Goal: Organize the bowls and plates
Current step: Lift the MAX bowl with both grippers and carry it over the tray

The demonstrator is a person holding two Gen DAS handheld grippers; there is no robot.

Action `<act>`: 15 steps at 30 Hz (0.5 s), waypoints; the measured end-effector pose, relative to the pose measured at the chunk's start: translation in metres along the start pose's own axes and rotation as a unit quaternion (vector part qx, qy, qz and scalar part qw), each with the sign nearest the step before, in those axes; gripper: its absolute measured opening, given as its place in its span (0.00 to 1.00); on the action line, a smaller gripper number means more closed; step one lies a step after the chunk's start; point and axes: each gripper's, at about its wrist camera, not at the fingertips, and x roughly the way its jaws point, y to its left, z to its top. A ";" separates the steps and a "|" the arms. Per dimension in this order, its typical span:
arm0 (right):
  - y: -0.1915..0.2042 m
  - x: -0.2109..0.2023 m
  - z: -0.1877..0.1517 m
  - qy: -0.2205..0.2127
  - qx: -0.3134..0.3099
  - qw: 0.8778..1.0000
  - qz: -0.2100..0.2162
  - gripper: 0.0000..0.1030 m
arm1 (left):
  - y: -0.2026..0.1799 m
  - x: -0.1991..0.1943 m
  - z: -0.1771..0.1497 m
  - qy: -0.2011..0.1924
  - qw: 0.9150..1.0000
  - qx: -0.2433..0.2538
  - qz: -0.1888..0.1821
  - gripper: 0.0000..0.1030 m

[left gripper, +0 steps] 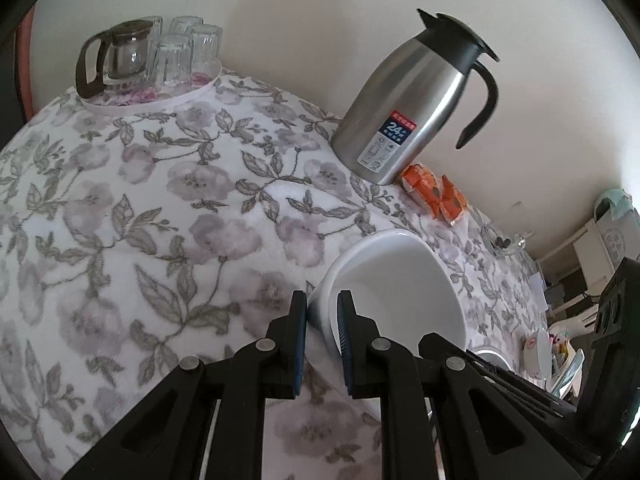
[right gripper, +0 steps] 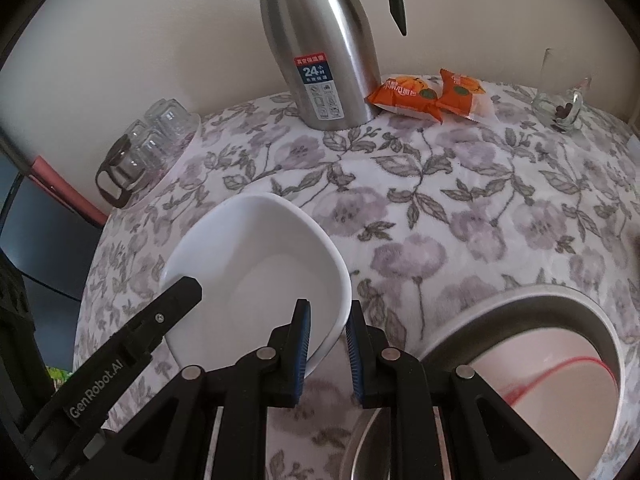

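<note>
Both grippers pinch one white bowl (right gripper: 264, 264) by its rim: the left gripper (left gripper: 323, 326) is clamped on the rim at one side, the right gripper (right gripper: 328, 346) on the rim opposite, each with one finger inside and one outside. Tilted, the bowl sits over the middle of the floral worktop (left gripper: 160, 200); whether it touches the cloth I cannot tell. At the back edge stand a steel jug (right gripper: 324, 48) and, just beside it, orange snack packs (right gripper: 428, 94). Near the back left corner, a tray (left gripper: 160, 100) bears glasses (left gripper: 180, 52). A metal basin (right gripper: 532, 364) lies at the front right.
</note>
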 end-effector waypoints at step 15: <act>-0.008 -0.047 -0.030 -0.003 -0.024 1.000 0.018 0.19 | -0.023 -0.050 -0.035 -0.033 0.999 0.011 0.008 0.15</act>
